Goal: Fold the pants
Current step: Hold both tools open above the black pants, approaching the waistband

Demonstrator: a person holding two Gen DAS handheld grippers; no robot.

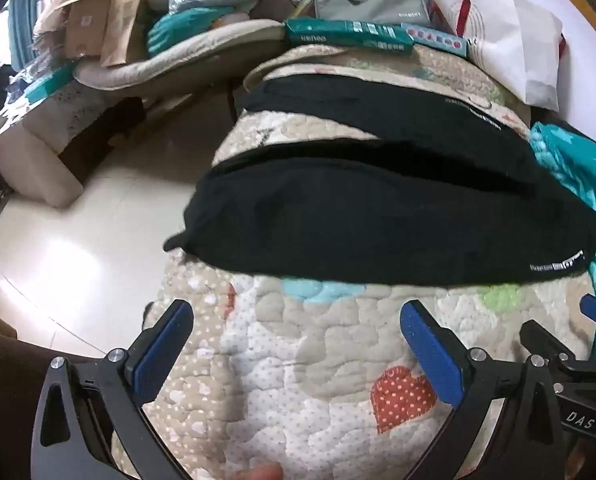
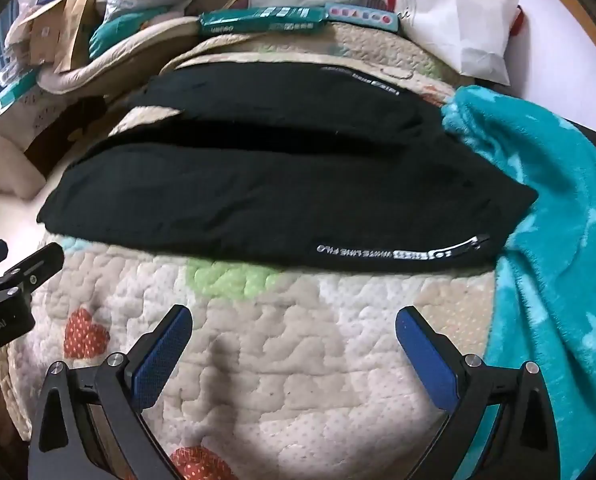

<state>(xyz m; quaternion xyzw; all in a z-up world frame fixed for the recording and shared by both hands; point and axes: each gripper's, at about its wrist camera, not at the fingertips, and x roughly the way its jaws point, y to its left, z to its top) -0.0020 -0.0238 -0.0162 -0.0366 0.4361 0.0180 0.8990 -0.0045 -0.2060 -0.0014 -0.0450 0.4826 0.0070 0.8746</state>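
Basically unstarted: black pants (image 1: 378, 200) lay spread flat on the quilt (image 1: 298, 360), both legs side by side and apart, no fold made. Left gripper (image 1: 298, 332) was wide open, empty, hovering just short of the near leg's edge. Right gripper (image 2: 293, 332) likewise wide open, empty, near the printed hem (image 2: 402, 254).

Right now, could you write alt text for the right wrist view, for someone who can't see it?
Black pants lie spread across a quilted patchwork blanket, both legs side by side, untouched. The right gripper hovers open just short of them, holding nothing. A teal fleece blanket drapes along the right.
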